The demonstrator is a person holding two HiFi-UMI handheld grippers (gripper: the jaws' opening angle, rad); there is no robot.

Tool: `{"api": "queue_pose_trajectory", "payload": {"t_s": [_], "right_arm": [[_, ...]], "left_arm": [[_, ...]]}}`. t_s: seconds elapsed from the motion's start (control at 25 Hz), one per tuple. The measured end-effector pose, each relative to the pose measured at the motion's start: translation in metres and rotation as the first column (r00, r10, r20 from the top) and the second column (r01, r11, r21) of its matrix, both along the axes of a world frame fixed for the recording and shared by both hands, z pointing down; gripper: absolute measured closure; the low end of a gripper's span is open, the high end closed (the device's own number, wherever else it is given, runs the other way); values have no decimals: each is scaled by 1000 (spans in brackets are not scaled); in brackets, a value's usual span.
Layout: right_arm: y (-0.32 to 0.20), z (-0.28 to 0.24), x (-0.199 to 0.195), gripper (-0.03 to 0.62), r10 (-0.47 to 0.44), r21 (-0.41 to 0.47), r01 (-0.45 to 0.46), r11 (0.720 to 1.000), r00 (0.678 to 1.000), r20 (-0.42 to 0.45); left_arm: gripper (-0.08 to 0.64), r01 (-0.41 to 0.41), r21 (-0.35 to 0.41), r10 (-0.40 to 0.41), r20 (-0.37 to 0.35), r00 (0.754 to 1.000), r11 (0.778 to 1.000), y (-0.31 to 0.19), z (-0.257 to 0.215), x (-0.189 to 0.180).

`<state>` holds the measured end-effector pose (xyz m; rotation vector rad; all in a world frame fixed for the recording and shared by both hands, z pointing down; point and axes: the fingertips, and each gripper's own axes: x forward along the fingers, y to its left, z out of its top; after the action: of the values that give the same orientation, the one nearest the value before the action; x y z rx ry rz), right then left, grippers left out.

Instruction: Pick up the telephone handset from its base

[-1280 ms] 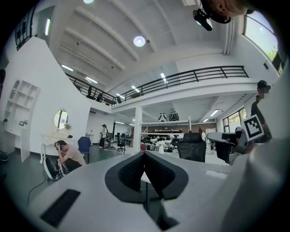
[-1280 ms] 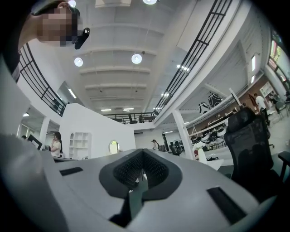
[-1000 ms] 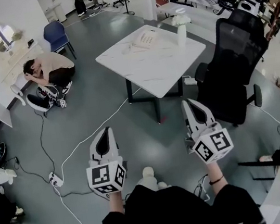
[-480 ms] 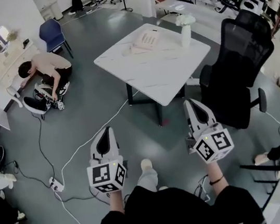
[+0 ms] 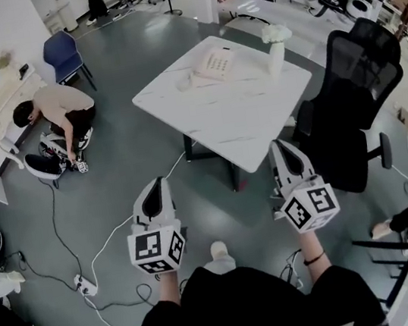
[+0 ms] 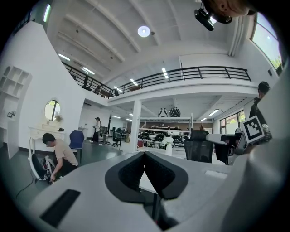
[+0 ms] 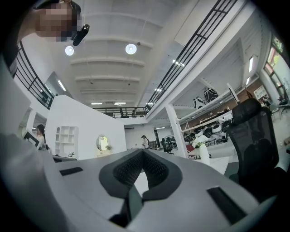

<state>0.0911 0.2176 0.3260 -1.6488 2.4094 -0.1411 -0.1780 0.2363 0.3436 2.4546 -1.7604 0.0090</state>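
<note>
A white telephone sits on the far part of the white table, and its handset lies on the base. In the head view both grippers hang over the grey floor, short of the table's near edge and far from the phone. My left gripper is shut with nothing in it, and its jaws meet at the tip in the left gripper view. My right gripper is also shut and empty, close to the table's near corner; its tip shows closed in the right gripper view.
A white vase with flowers stands on the table to the right of the phone. A black office chair stands at the table's right side. A person crouches on the floor at left near a blue chair. Cables and a power strip lie on the floor.
Both grippers have moved forward toward the table, which now sits nearer and larger in the head view. Both stay shut and empty.
</note>
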Motion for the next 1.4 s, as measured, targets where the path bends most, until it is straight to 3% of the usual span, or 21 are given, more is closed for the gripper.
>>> {"api": "queue_pose_trajectory", "payload": {"t_s": [0.4, 0.84, 1.4], "right_arm": [[-59, 10, -22, 600, 46, -13, -46, 999, 999, -11], [-115, 14, -35, 600, 54, -17, -54, 998, 998, -13], [-246, 39, -36, 600, 51, -47, -50, 998, 998, 23]], "left_arm": [[561, -61, -8, 61, -4, 998, 998, -72, 8, -15], [561, -59, -20, 58, -29, 998, 998, -127, 19, -29], [561, -62, -40, 61, -25, 998, 997, -251, 35, -26]]}}
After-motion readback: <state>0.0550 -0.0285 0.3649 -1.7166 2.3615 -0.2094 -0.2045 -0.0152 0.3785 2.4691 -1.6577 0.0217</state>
